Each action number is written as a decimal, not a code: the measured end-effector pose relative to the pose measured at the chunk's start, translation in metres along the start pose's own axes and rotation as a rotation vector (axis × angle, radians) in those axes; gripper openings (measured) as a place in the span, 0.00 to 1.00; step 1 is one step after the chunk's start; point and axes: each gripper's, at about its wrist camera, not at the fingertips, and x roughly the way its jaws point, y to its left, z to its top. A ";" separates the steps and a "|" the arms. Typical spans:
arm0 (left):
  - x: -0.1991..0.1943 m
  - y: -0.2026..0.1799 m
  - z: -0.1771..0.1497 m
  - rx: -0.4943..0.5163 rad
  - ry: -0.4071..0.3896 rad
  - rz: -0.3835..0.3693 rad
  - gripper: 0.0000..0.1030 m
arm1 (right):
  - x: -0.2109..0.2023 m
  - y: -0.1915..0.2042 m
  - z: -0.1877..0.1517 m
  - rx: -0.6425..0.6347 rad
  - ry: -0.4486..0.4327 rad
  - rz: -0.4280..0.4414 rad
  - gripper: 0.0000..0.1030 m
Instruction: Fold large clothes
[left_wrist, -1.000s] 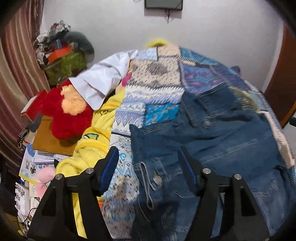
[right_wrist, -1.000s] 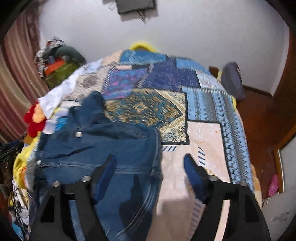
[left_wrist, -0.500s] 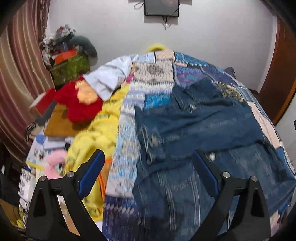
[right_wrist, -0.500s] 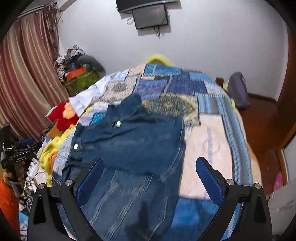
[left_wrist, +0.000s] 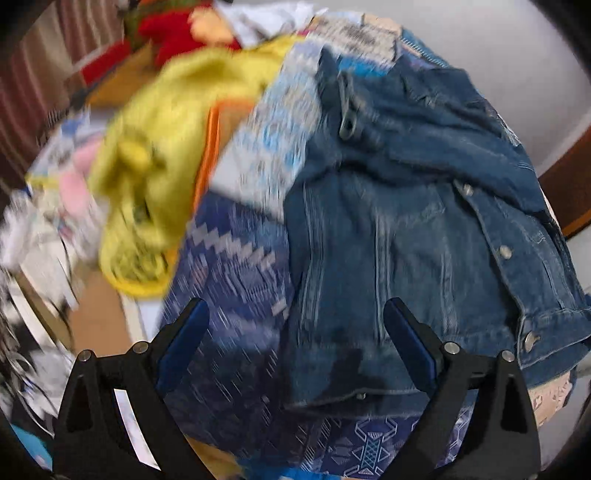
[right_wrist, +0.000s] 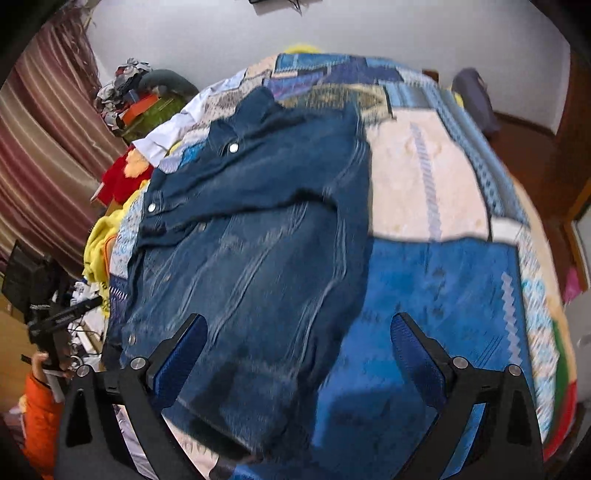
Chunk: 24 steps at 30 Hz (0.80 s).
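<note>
A blue denim jacket (left_wrist: 406, 221) (right_wrist: 258, 240) lies spread on a patchwork bedspread (left_wrist: 229, 295) (right_wrist: 443, 295), with its sleeve part folded across the upper body. My left gripper (left_wrist: 295, 310) hovers open over the jacket's near left edge. Its left finger is above the bedspread and its right finger above denim. My right gripper (right_wrist: 297, 321) stands open over the jacket's near right edge, with denim under the left finger and blue quilt under the right. Neither gripper's pads press on cloth. The left wrist view is blurred.
A yellow blanket (left_wrist: 159, 129), a red plush toy (left_wrist: 177, 33) and a white garment (right_wrist: 166, 136) crowd the bed's left side. A striped curtain (right_wrist: 44, 147) hangs beyond them. A hand in an orange sleeve (right_wrist: 37, 406) holds a black handle at the left edge. A dark bag (right_wrist: 476, 99) sits on the floor, right.
Both grippers' jaws have widened. Both have drawn back from the jacket's upper part toward its near hem. The left view now tilts lower and shows more of the bed's left clutter.
</note>
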 end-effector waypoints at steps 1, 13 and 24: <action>0.005 0.003 -0.005 -0.018 0.017 -0.023 0.93 | 0.001 0.000 -0.005 0.010 -0.002 0.005 0.93; 0.048 -0.009 -0.024 -0.062 0.184 -0.201 0.64 | 0.011 0.012 -0.020 0.047 0.030 0.096 0.44; 0.002 -0.037 -0.005 0.064 0.051 -0.134 0.16 | 0.000 0.024 0.009 0.007 -0.037 0.192 0.17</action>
